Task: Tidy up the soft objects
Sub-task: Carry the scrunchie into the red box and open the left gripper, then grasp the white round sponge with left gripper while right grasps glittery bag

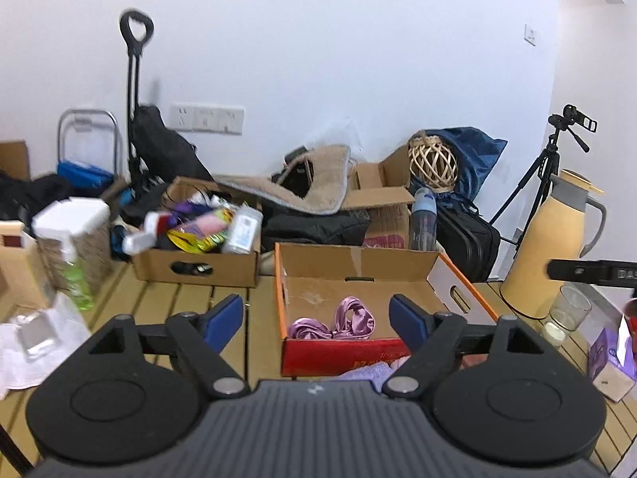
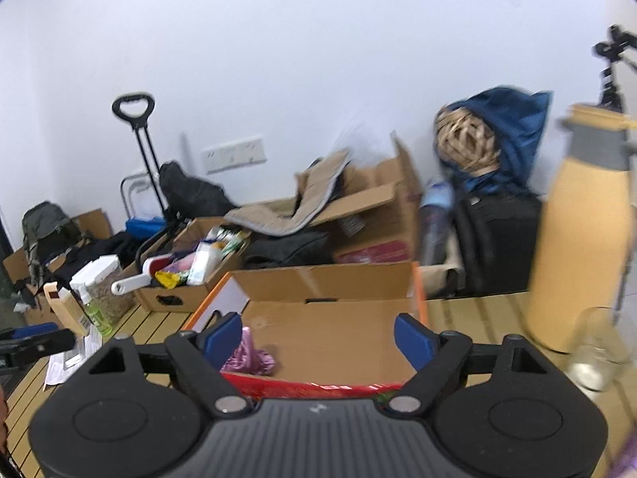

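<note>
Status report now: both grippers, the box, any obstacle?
Left gripper open, empty. Right gripper open, empty. Purple satin cloth lies inside cardboard box. Nothing blocking.

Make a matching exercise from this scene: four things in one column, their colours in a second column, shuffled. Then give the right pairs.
Things:
1. satin cloth in the open box
2. thermos jug
3. wicker ball
4. spray bottle

Colours:
A. pale yellow with a grey top
B. green
C. shiny pink-purple
D. light tan weave

Pairs: 1-C, 2-A, 3-D, 4-B
</note>
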The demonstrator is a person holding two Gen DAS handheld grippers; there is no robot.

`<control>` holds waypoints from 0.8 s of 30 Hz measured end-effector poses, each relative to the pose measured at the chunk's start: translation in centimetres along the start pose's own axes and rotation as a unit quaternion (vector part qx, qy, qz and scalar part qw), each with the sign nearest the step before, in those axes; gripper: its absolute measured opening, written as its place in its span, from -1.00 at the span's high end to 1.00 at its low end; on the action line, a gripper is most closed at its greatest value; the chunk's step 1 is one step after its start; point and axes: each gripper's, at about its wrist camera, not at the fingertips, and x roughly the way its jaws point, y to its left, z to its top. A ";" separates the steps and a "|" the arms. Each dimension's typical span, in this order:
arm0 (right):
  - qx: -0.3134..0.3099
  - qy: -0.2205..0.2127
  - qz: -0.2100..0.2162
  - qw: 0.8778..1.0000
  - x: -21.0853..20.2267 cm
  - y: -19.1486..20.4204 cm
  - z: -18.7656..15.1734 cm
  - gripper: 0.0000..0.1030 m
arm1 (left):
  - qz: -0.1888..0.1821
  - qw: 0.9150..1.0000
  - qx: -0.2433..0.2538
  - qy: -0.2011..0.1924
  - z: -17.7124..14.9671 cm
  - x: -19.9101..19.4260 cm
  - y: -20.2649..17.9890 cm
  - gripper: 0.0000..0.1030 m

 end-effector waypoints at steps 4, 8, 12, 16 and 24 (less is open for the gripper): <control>-0.019 -0.029 -0.011 0.999 -6.0 0.1 -2.2 -0.66 | -0.006 1.000 0.009 -0.023 -1.4 -4.7 -1.2 -0.71; -0.047 -0.070 -0.009 0.996 -11.9 1.5 -6.1 -0.77 | -0.016 0.999 0.024 -0.046 -4.2 -9.3 -2.6 -0.83; -0.065 -0.097 -0.002 0.993 -16.4 3.1 -9.9 -0.82 | -0.036 0.997 0.020 -0.073 -7.4 -13.8 -3.5 -0.93; -0.062 -0.120 0.000 0.991 -20.0 4.4 -14.4 -0.85 | -0.022 0.993 0.039 -0.109 -11.8 -17.8 -4.5 -0.99; -0.093 -0.166 -0.036 0.981 -24.3 6.3 -23.9 -1.00 | -0.001 0.995 0.017 -0.099 -19.1 -22.5 -2.6 -1.00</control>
